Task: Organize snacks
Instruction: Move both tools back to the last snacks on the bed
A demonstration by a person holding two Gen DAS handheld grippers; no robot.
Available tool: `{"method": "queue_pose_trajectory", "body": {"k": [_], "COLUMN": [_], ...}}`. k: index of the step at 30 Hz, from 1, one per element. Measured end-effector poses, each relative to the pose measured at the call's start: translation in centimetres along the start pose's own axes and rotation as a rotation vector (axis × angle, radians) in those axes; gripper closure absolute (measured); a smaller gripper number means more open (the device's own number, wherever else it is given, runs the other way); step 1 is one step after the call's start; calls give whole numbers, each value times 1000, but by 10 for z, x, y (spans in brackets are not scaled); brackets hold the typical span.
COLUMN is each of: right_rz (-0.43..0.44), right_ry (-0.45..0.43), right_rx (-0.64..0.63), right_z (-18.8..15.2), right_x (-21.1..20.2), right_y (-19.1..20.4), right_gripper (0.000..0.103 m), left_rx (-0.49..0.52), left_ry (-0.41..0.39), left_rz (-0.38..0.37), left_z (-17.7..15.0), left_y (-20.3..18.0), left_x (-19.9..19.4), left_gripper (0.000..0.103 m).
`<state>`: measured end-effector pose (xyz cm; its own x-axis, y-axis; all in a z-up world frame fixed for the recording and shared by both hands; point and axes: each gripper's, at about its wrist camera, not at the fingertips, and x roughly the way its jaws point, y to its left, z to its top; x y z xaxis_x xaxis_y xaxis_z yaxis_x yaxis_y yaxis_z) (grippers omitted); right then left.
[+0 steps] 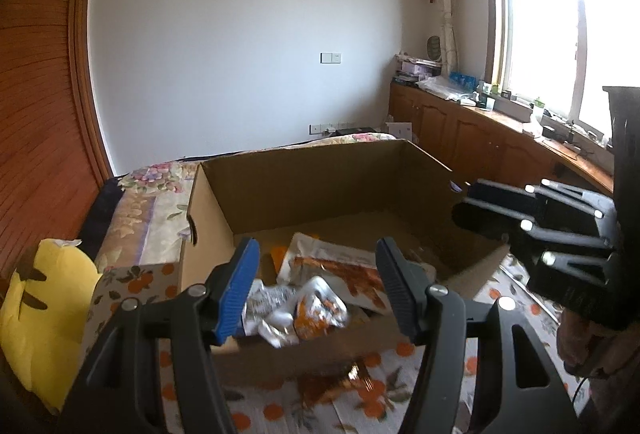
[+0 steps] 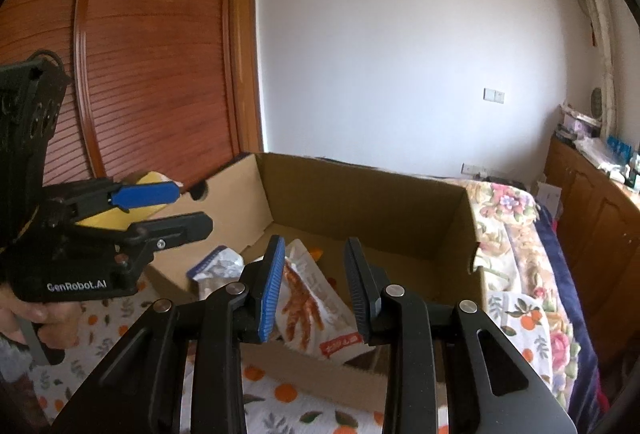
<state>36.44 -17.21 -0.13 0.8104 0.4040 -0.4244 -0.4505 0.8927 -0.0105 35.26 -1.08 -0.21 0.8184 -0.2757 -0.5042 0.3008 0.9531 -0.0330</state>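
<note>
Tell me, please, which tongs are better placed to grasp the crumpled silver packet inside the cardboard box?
Left, probably: the crumpled silver packet lies framed by the open left tongs, while the right tongs are lined up on the white packet instead.

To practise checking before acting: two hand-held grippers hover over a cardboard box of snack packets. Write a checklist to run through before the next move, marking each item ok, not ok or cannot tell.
1. Left gripper empty: ok, jaws apart, nothing between them.
2. Right gripper empty: ok, jaws apart, nothing gripped.
3. Cardboard box open on top: ok.
4. White packet and crumpled silver packet in the box: ok.
5. No snack left outside: cannot tell; a blurred shiny thing lies on the cloth before the box.
</note>
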Motion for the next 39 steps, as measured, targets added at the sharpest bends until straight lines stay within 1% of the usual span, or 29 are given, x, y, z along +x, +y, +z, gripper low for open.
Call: {"method": "queue_pose_trajectory", "body": {"k": [10, 23, 31, 36, 39], "right_rz": [-42, -105, -104, -80, -72], "right_ry": [-22, -7, 26, 74, 109], "right_rx": [-5, -9, 2, 14, 17], "right_z": [3, -9, -26, -37, -50], "right_x": [-54, -105, -118, -117, -112], "right_y": [21, 42, 50, 52, 55], "right_gripper": [73, 72, 72, 69, 67], "left_rx": [7, 6, -5, -19, -22], "left_ry": [4, 38, 68, 119, 152], "left_rz": [4, -18, -5, 1, 7], "left_z": [-16, -51, -72, -94, -108], "left_y": [-5, -17, -15, -12, -12], "left_x": [-47, -81, -90, -84, -78], "left_gripper": [41, 41, 41, 41, 41]}}
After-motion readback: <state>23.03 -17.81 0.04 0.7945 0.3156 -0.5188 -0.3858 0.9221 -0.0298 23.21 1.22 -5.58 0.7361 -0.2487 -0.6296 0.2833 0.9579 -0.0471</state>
